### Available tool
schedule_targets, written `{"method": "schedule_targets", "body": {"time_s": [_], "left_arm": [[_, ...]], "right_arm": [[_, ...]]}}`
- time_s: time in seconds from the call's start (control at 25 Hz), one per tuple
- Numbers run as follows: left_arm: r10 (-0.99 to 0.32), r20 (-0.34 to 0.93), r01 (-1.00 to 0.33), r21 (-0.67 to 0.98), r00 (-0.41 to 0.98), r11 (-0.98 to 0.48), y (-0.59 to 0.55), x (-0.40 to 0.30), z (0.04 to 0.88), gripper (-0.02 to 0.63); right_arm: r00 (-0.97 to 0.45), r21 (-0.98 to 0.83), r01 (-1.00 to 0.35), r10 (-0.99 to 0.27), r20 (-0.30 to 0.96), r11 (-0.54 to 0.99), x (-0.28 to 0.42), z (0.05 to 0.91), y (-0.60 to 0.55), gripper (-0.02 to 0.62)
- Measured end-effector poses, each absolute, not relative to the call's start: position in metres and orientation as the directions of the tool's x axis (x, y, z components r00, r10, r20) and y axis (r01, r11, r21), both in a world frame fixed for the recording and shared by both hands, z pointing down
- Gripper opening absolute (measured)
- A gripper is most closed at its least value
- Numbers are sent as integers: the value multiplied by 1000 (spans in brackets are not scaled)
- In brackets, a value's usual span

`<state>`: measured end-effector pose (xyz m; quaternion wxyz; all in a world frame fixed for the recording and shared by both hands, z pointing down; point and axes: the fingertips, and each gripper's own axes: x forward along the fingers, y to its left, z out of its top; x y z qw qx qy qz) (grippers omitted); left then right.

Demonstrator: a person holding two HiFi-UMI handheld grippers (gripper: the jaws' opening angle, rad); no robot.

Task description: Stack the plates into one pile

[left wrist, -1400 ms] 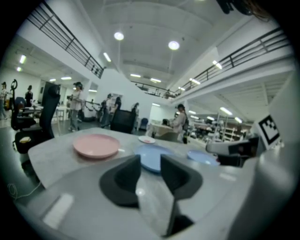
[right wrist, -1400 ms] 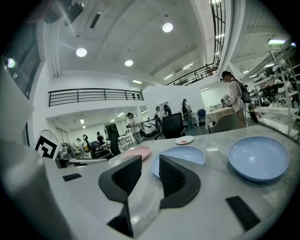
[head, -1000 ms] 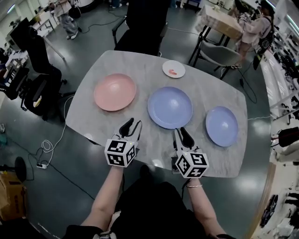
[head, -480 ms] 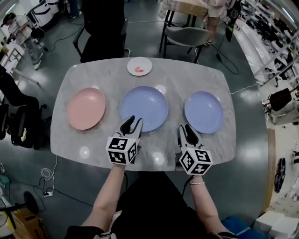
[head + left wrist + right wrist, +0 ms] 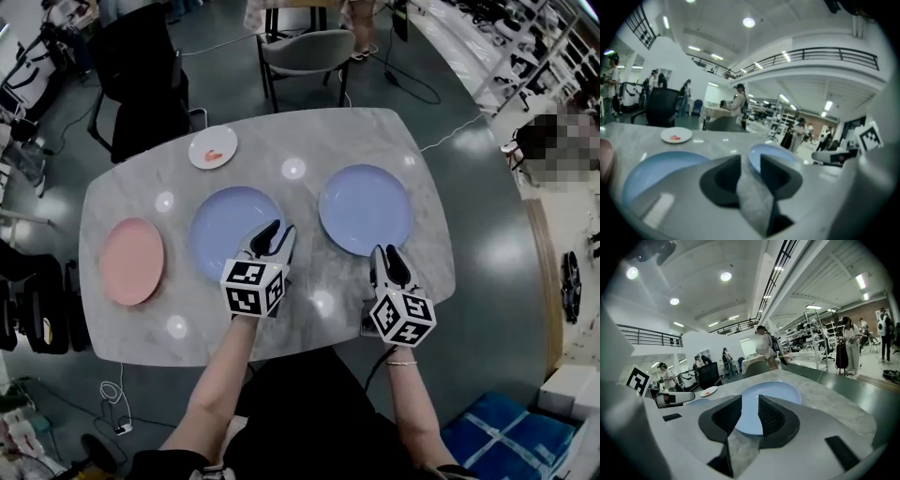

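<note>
Grey marble-pattern table (image 5: 309, 136): carries four plates, all flat and apart, none stacked yet.

- At centre: centre blue plate (image 5: 225, 234).
- To its right: right blue plate (image 5: 364, 208).
- At far left: pink plate (image 5: 131, 261).
- Near the far edge: small white plate (image 5: 213, 147) with a red mark.

Left hand-held gripper (image 5: 277, 231): parted at the jaws, empty, above the centre blue plate's near rim.

Right hand-held gripper (image 5: 388, 253): parted at the jaws, empty, just short of the right blue plate's near rim.

Treat plates as rigid, smooth, probably slippery and breakable. Grip at the raised rim, one jaw above and one below. Lift level.
</note>
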<state>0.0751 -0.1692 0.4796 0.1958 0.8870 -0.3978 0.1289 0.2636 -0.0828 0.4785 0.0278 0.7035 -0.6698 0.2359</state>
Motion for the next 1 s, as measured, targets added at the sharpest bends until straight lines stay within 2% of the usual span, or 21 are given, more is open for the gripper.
{"method": "schedule_targets", "body": {"time_s": [0.44, 1.0], "left_arm": [[-587, 472, -739, 256, 658, -622, -212, 151, 519, 146], [-538, 597, -784, 282, 595, -553, -242, 185, 566, 163]], "right_arm": [[161, -212, -936, -877, 453, -282, 352, 515, -90, 103], [158, -159, -936, -776, 611, -315, 384, 567, -117, 104]]}}
